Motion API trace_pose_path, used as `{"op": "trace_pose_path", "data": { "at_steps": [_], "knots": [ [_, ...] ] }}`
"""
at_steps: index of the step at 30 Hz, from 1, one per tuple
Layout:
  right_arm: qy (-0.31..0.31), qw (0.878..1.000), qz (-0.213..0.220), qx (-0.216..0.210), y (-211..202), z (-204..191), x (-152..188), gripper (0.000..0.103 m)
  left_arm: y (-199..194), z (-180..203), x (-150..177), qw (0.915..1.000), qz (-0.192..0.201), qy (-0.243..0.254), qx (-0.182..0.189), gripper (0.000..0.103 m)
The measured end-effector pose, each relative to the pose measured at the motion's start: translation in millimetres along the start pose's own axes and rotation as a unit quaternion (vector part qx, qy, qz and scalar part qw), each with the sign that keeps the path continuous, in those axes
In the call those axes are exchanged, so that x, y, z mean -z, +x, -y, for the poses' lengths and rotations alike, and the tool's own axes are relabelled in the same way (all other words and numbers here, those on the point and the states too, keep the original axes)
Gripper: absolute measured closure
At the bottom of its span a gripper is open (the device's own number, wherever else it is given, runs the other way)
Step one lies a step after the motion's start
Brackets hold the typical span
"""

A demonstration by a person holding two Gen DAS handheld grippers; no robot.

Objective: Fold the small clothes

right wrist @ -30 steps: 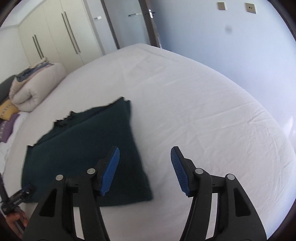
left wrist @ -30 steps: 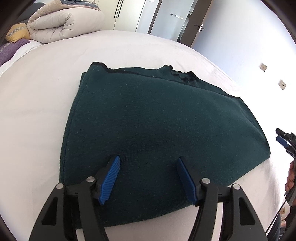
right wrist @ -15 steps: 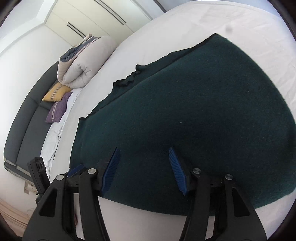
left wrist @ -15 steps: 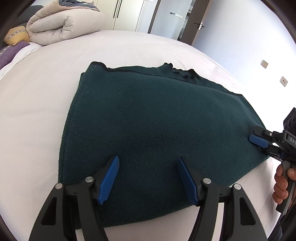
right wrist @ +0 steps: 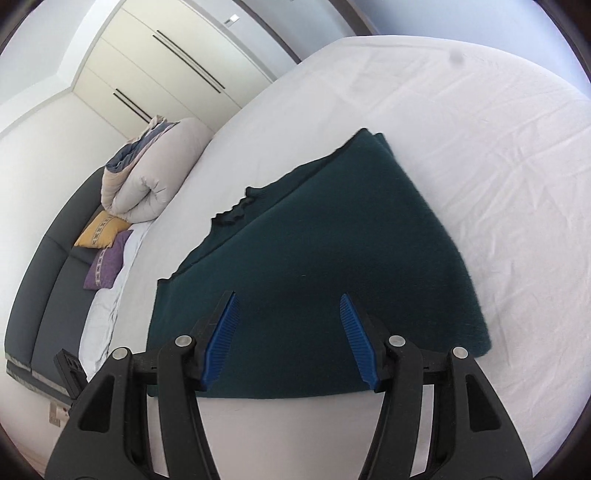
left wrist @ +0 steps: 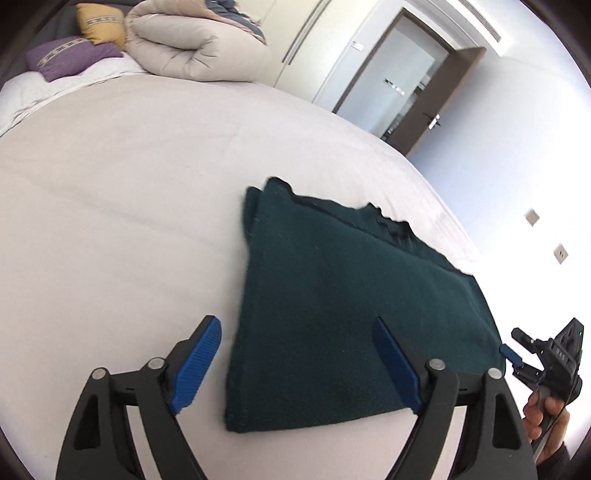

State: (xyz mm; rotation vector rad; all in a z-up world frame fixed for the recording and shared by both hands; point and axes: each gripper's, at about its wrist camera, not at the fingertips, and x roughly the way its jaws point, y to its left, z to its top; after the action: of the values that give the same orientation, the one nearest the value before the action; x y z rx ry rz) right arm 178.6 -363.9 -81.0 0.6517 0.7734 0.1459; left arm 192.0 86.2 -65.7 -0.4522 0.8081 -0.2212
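Lying flat on the white bed sheet (left wrist: 122,206), a dark green garment (left wrist: 332,306) of thick, fuzzy knit was seen folded into a broad wedge, its far edge ragged and stepped where a darker ribbed trim showed, its near edge a straight, soft fold. The sheet was smooth under the left wrist camera and finely creased to the right of the garment in the right wrist view. At the head of the bed a puffy beige duvet (left wrist: 195,48) was rolled into a bundle, with a yellow pillow (left wrist: 99,22) and a purple pillow (left wrist: 70,61), both bearing a woven band, beside it. The left gripper (left wrist: 299,363), black-framed with ridged blue pads, was held with its jaws spread wide, having just been opening; nothing was pressed by them. The garment's near left corner lay between and below those jaws, one pad over bare sheet and the other over the cloth. The right gripper (right wrist: 290,339) was held with its jaws apart and nothing clamped, both pads poised over the garment's near edge; whether the cloth was touched could not be told. In the left view that gripper appeared at the garment's right corner, gripped by a hand (left wrist: 546,417).
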Motion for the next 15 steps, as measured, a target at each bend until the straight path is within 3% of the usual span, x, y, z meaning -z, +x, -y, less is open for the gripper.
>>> {"op": "trace_pose_path", "data": {
  "at_steps": [2,5,7,10,15],
  "knots": [
    [-0.003,1.000,-0.012,-0.020,10.2,-16.2,-1.7,0.047,5.1,-17.3,-9.4,0.9987,-0.028,-0.028,0.032,0.015],
    [-0.013,0.998,-0.037,-0.040,29.2,-40.8,-0.1,0.047,28.8,-37.8,-18.2,0.9885,-0.089,-0.081,0.091,0.015],
    [-0.027,0.997,-0.056,-0.051,41.4,-56.8,1.2,0.047,44.5,-45.6,-19.7,0.9821,-0.121,-0.103,0.101,0.015],
    [-0.045,0.994,-0.074,-0.064,53.4,-77.4,2.8,0.047,58.5,-40.9,-26.7,0.9785,-0.150,-0.092,0.108,0.015],
    [-0.044,0.991,-0.090,-0.093,70.7,-99.6,-1.1,0.047,79.0,-42.9,-31.9,0.9623,-0.190,-0.129,0.146,0.018]
  ]
}}
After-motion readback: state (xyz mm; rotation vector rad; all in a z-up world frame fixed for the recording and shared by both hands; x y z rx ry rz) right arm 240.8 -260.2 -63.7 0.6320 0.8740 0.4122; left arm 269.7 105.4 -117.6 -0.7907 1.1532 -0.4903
